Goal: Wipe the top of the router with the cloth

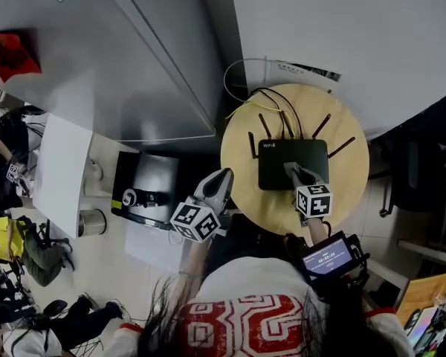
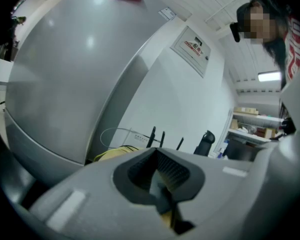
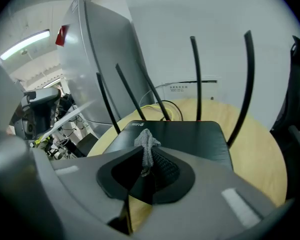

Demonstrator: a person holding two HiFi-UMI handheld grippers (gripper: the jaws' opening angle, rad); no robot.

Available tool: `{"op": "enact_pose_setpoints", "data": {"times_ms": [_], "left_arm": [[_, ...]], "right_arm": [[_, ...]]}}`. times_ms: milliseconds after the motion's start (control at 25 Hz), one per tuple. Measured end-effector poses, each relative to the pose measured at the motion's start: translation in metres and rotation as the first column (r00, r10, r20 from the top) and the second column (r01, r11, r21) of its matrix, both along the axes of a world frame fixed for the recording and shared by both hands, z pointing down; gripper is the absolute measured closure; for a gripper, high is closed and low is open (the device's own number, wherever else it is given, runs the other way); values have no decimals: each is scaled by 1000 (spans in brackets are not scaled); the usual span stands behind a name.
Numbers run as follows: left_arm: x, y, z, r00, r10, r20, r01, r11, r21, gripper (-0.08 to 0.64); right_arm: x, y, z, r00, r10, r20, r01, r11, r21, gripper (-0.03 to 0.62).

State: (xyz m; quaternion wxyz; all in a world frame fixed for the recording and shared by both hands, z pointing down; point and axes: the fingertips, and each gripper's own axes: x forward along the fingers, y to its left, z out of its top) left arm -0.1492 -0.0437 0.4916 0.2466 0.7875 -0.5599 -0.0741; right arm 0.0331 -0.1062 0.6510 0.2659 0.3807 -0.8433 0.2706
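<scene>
Grey cloth [image 3: 146, 145] clamped in right tool [image 1: 292, 172], angled over router [image 1: 273, 171]

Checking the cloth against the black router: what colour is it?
Grey. The cloth shows best in the right gripper view, pinched by the right gripper.
</scene>
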Motion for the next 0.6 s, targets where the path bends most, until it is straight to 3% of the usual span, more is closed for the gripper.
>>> {"op": "enact_pose_setpoints", "data": {"times_ms": [240, 600], "left_arm": [[24, -9, -1, 998, 62, 0, -62, 998, 10, 565], [40, -15, -2, 997, 78, 1, -78, 997, 10, 565]], "right_arm": [[53, -10, 1, 994, 109, -30, -109, 994, 21, 549], [125, -24, 2, 966, 250, -67, -249, 968, 35, 549]]}}
